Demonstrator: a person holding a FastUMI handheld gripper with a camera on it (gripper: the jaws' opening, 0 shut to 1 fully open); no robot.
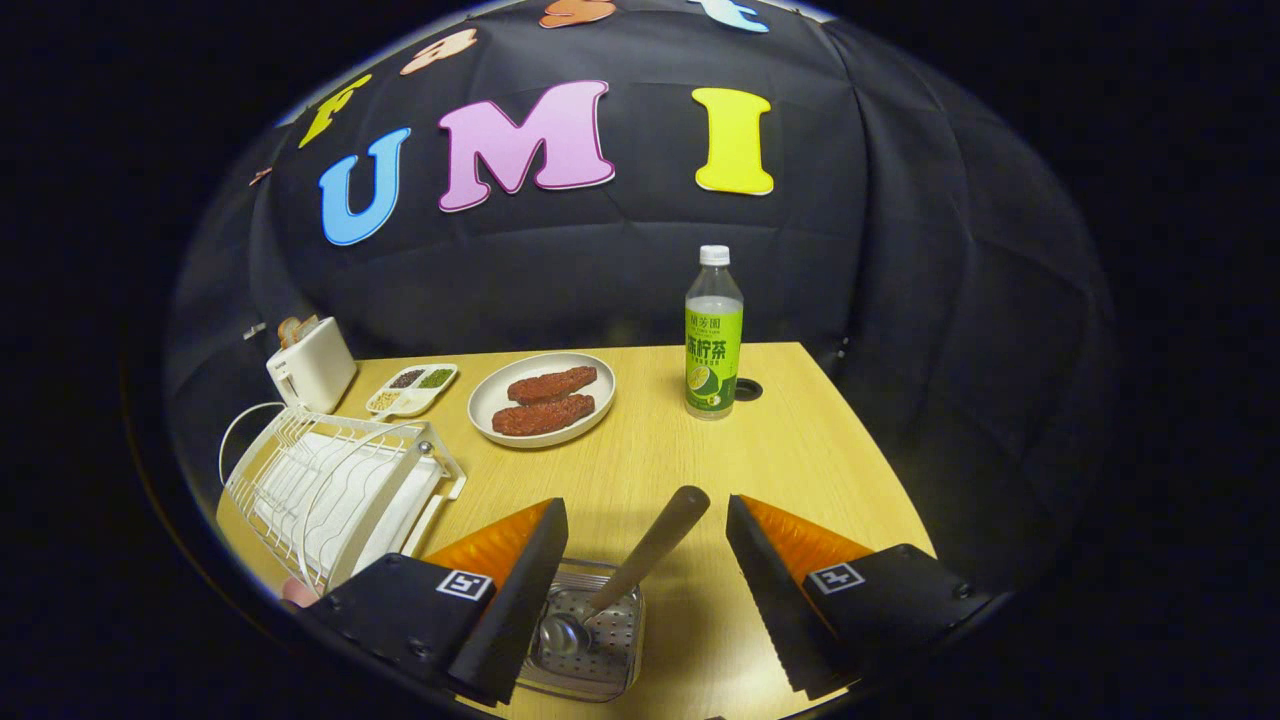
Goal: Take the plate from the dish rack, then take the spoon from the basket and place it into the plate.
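The gripper hangs over the near edge of a pale wooden table, its two fingers spread wide apart and pressing on nothing. Between them, low down, sits a small metal basket with a perforated floor, partly tucked under the left finger. The spoon stands in it, bowl down on the basket floor and handle leaning up and away toward the far right, so its long axis runs on a slant from near left to far right; the rounded handle end rises into the gap between the fingertips, touching neither. To the left of the left finger a white wire dish rack lies on the table; I can't tell whether anything sits in it. Farther on, around mid-table, a light round plate holds two brown-red pieces of food, one behind the other. Left of it is a small white divided tray with dark, green and pale fillings in its compartments, and beyond that, at the far left corner, a white toaster with toast poking out of the top. To the right of the plate stands an upright bottle with a green label and white cap, just beside a dark round hole in the tabletop. Black cloth walls close in the booth behind and to the right of the table.
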